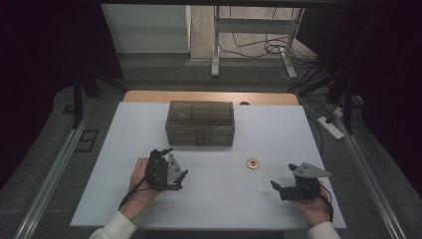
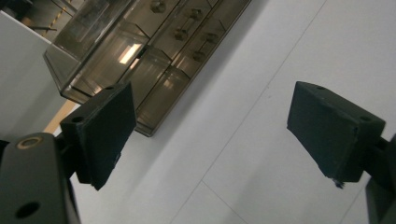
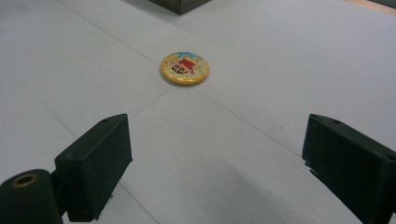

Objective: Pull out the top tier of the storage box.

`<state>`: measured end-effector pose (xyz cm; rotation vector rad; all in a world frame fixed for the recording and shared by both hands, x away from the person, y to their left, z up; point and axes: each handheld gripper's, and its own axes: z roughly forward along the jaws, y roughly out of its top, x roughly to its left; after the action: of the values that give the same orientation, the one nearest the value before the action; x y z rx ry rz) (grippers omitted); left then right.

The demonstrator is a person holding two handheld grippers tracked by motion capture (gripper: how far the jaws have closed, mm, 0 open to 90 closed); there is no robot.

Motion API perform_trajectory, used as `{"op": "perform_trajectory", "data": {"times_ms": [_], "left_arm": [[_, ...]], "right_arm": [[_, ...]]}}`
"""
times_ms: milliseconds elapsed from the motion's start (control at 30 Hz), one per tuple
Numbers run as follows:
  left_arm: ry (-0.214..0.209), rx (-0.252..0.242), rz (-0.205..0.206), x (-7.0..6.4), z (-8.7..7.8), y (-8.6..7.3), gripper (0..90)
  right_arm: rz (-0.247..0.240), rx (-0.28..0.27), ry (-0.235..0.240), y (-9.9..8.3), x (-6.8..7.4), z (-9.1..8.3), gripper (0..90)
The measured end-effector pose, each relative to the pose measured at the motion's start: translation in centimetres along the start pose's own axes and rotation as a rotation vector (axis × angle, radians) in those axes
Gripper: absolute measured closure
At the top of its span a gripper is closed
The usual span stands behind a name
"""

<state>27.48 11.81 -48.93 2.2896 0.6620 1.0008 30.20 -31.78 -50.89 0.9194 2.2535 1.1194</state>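
Round yellow badge (image 1: 253, 163) lies flat right of bench centre, nearer the front edge, well clear of the smoked drawer box (image 1: 200, 123) toward the back. Right gripper (image 1: 284, 180) aims at it, jaws wide, empty, likely lining up a pick. Left gripper (image 1: 171, 163) faces the box, equally wide and empty, probably for a drawer.

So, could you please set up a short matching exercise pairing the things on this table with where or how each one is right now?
Things:
1. drawer box
2. round badge
3. left gripper
4. right gripper

States:
A. lies flat on the white table, between the two grippers
B. open, jaws aimed toward the badge
C. stands at the far middle of the table, drawers shut
D. open, jaws aimed toward the drawer box

Pairs: 1-C, 2-A, 3-D, 4-B
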Motion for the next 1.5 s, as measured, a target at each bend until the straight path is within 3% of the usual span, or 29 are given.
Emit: {"op": "perform_trajectory", "data": {"times_ms": [633,833,1300,1500], "left_arm": [[0.05,0.026,0.055,0.2,1.1,1.1,16.2],[0.08,0.025,0.106,-0.3,1.3,1.7,16.9],[0.11,0.04,0.157,-0.7,2.5,2.4,18.4],[0.118,0.039,0.156,-0.7,2.9,2.6,19.3]], "right_arm": [[0.0,0.013,-0.004,0.0,0.0,0.1,8.0],[0.006,0.006,-0.007,0.0,-0.1,0.1,8.0],[0.005,0.01,-0.006,0.0,-0.1,0.2,8.1],[0.005,0.012,-0.006,0.0,0.0,0.2,8.0]]}}
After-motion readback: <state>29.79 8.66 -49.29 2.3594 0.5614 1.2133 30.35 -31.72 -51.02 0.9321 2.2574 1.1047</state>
